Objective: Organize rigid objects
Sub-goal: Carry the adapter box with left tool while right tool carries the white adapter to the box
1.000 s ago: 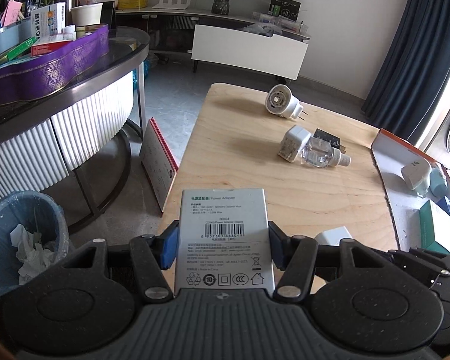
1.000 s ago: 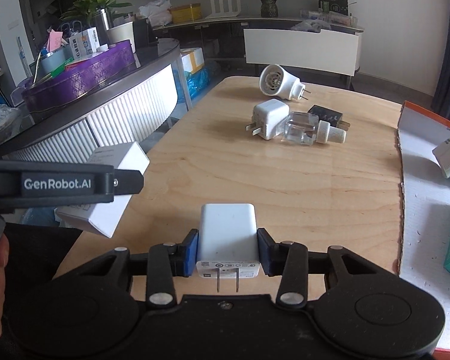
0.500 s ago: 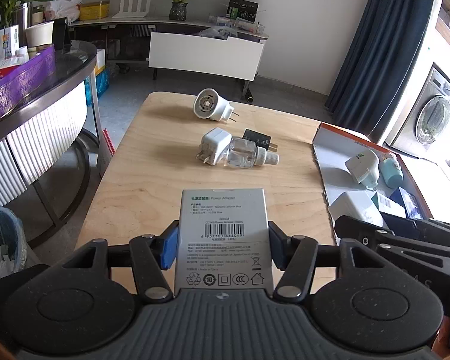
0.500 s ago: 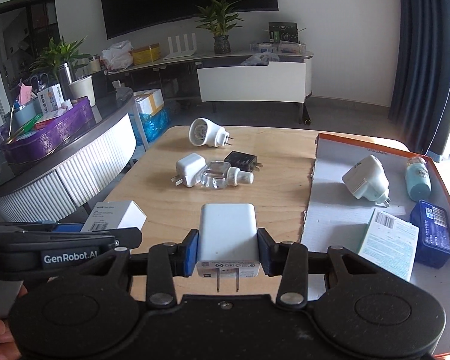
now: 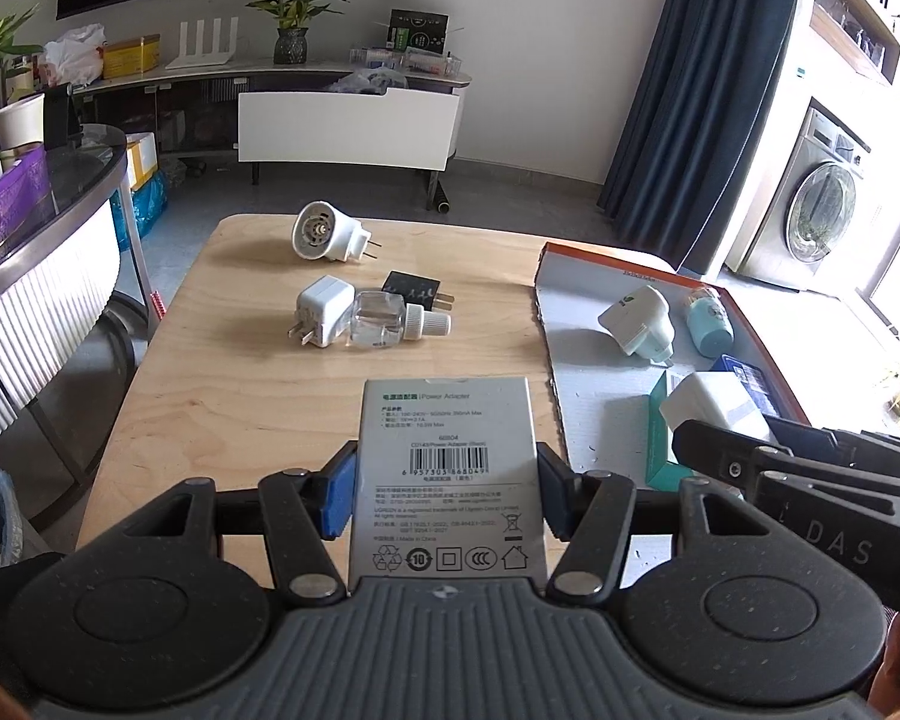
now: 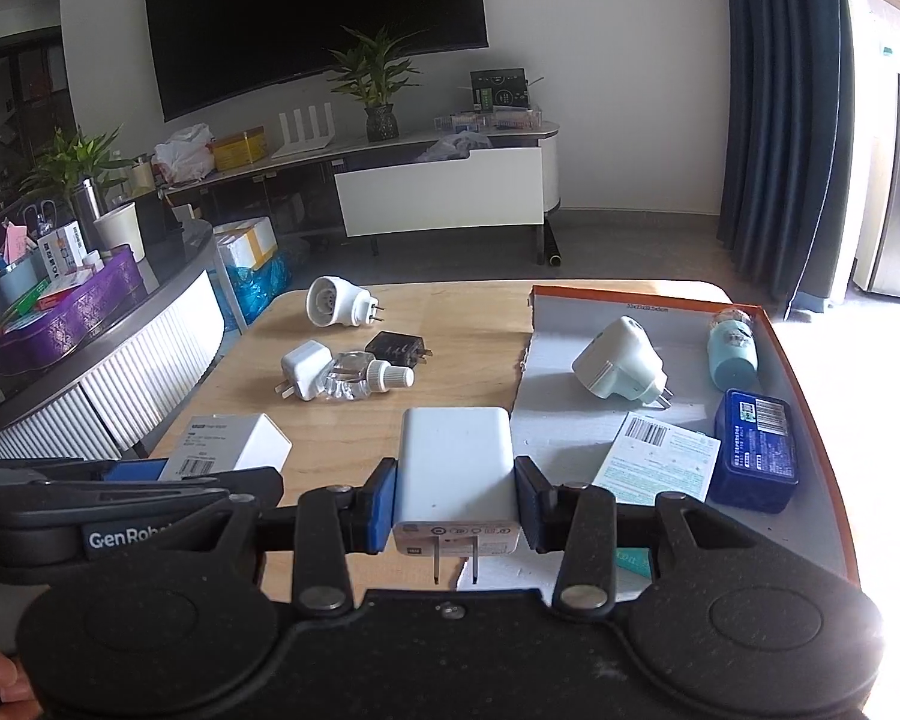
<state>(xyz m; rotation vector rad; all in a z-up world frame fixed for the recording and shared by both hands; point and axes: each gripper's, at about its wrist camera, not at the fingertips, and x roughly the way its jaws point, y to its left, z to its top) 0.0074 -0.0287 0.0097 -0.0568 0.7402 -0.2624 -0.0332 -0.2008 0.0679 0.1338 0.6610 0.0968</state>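
A white power-adapter box [image 5: 447,474] is seen clamped between the blue pads of the left tool [image 5: 447,495], barcode face up, held above the near edge of the wooden tabletop [image 5: 240,396]. A white charger [image 6: 455,468] is gripped by the right tool [image 6: 456,504], its two prongs turned back toward the camera, over the boundary between the tabletop and an orange-rimmed tray [image 6: 810,372].

In the left wrist view, four items are left on the wood toward 12 o'clock: a round white plug-in unit [image 5: 324,234] farthest off, then a small white plug [image 5: 321,319] lying against a clear bottle [image 5: 390,329], with a black adapter [image 5: 411,289] just behind the bottle.

In the right wrist view the tray, at 2 o'clock, is shown holding a pale green plug-in unit [image 6: 621,367], a light blue bottle [image 6: 731,354], a dark blue box [image 6: 756,450] and a teal-edged carton [image 6: 660,465], the last two touching.
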